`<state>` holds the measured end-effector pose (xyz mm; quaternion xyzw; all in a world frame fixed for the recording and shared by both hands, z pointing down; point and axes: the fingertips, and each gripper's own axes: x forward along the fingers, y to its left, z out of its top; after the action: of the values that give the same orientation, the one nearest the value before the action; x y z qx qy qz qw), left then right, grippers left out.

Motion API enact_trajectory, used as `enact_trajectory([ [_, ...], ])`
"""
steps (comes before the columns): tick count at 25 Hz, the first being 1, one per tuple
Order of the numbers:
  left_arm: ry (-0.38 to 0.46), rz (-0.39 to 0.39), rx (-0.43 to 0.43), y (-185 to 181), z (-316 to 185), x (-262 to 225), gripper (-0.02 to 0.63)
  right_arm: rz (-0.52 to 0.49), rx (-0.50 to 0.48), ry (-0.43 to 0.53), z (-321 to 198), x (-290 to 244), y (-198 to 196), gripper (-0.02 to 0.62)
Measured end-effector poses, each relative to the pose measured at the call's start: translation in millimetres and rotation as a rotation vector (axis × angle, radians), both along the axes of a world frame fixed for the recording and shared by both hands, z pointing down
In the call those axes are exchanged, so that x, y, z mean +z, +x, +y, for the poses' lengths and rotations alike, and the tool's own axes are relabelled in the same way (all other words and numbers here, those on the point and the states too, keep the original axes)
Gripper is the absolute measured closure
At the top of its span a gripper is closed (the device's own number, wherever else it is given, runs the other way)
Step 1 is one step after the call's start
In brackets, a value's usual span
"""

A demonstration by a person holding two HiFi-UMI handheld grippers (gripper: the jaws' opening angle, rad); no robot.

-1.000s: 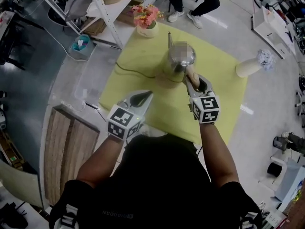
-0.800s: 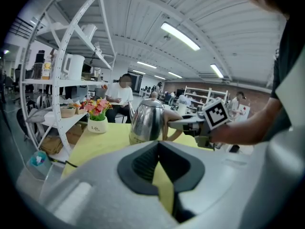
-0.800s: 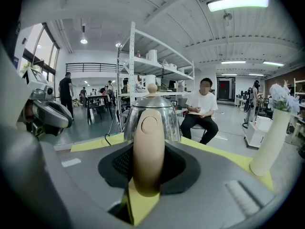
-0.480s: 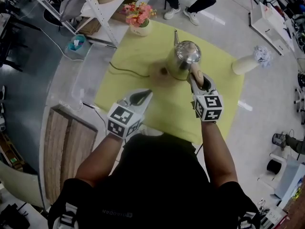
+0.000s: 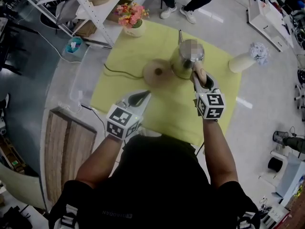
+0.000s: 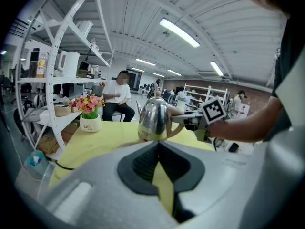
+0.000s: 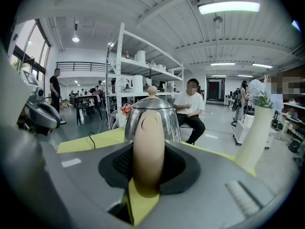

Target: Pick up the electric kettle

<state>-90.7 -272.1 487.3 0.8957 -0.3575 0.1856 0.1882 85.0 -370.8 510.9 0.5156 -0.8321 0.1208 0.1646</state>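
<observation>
Head view, looking steeply down: the electric kettle [image 5: 183, 65] is off its round wooden base [image 5: 157, 73] and stands just to the right of it in frame, over the yellow cloth [image 5: 162, 111]. The base lies bare, and its cord [image 5: 121, 72] trails toward the cloth's left edge.

Right gripper [image 5: 199, 79] – jaws pinching the kettle's tan handle [image 5: 197, 70]. The right gripper view confirms it: the handle stands upright and fills the gap between the pads, with the steel body directly behind.

Left gripper [image 5: 146, 95] – jaws pressed together at the tips, with nothing between them. It hangs over the near part of the cloth, well apart from the kettle, and takes no part in the grip.

Assessment: the grasp is made and the kettle is separated from its base, so the pick-up looks largely accomplished. No view settles whether the underside is clear of the cloth. In the left gripper view that gripper's own body hides the kettle's bottom edge. What is probably left is a clear, steady lift on the one-sided handle grip.
</observation>
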Motion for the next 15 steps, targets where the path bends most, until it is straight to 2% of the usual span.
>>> enact_trajectory([
  [15,-0.015,-0.018,0.006,20.3,-8.7,7.4,0.604,0.01,0.085,-0.005,-23.3,14.4,57.1,0.488],
])
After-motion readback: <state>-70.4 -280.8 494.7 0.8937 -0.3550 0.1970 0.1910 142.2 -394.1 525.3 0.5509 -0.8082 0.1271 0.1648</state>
